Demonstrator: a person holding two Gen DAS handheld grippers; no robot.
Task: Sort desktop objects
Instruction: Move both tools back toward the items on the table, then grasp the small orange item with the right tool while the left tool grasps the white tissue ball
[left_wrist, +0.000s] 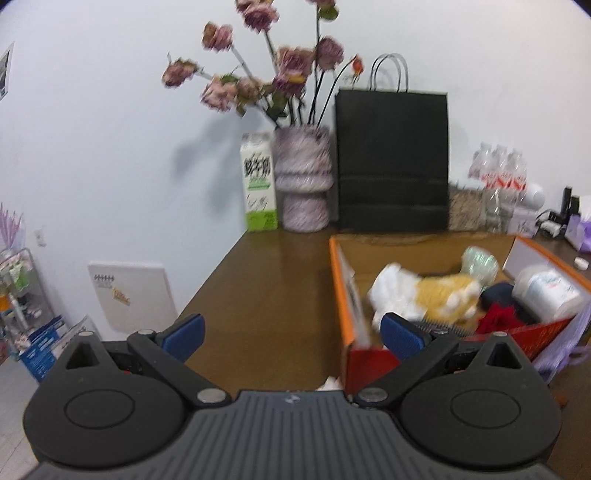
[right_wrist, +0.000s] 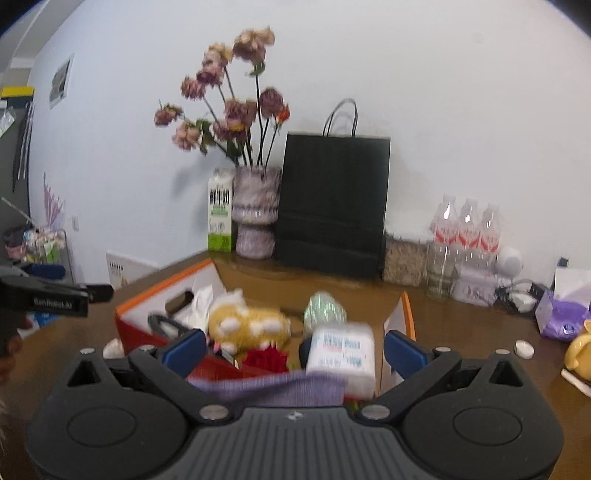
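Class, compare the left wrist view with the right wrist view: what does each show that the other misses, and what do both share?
Only the left wrist view shows the left gripper from behind, open and empty. Only the right wrist view shows the right gripper, also open and empty, a yellow teapot at the right edge, and the other gripper seen side-on at the left edge. Both show the orange box, the yellow plush toy, the black paper bag and the vase.

Plush toy (left_wrist: 448, 295) inside box (left_wrist: 341, 295), behind it paper bag (left_wrist: 391, 162).
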